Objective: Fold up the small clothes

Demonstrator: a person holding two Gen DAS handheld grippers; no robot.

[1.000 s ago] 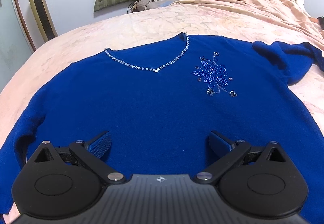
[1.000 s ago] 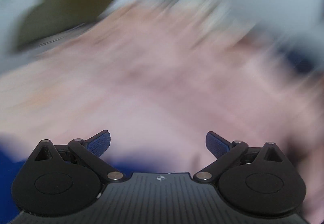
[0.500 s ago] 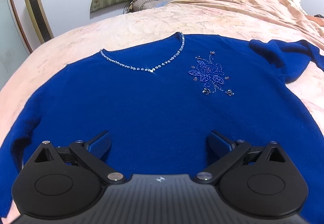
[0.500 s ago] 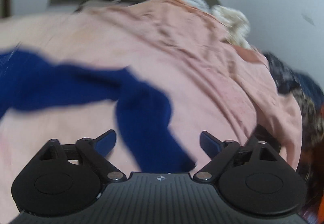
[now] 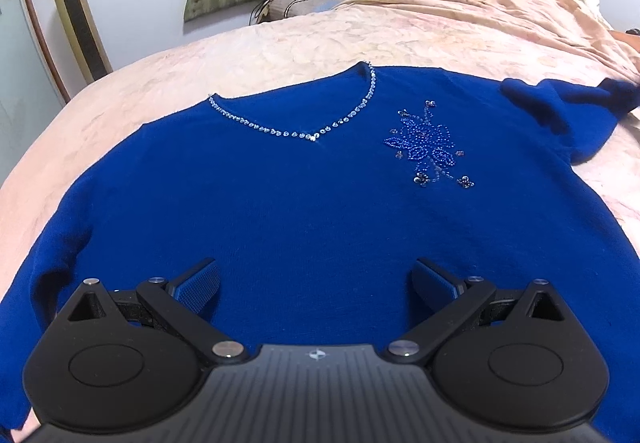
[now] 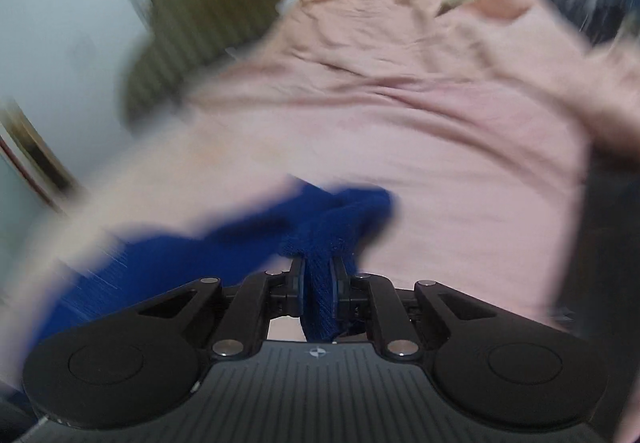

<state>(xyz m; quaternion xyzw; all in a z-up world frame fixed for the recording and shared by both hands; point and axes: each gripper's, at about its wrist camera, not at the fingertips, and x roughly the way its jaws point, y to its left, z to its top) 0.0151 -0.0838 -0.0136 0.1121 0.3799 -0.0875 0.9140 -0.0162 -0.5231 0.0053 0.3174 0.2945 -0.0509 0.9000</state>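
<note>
Blue sweater lies face up and mostly flat on the bed, beaded neckline and beaded flower motif on top. Body of the garment is directly under and ahead of the left claw; the collar sits farther ahead of it.

Left claw: jaws wide apart, nothing between the pads, poised just above the lower body of the sweater. Not gripping.

Right claw: jaws closing, with a bunched fold of the sleeve pinched between the pads. Blue knit runs through the gap and spills out ahead of the fingertips, then trails off to the claw's left toward the rest of the garment. Pads appear pressed on the fabric. This view is smeared by motion, so the exact sleeve part held (cuff or mid-sleeve) cannot be told. In the left wrist view the same sleeve shows far to the right of the left claw, rumpled on the pink bedcover.

Step in hand, as judged: first fold, sleeve pick-up on the right side. Body not yet folded; task looks early.

Next move calls for, as judged:
- grip to hold firm on the knit before any lift;
- sleeve carried across toward the sweater's middle and laid flat over the chest;
- left claw could pin the body so the knit does not drag;
- care near the beadwork, which may snag.
</note>
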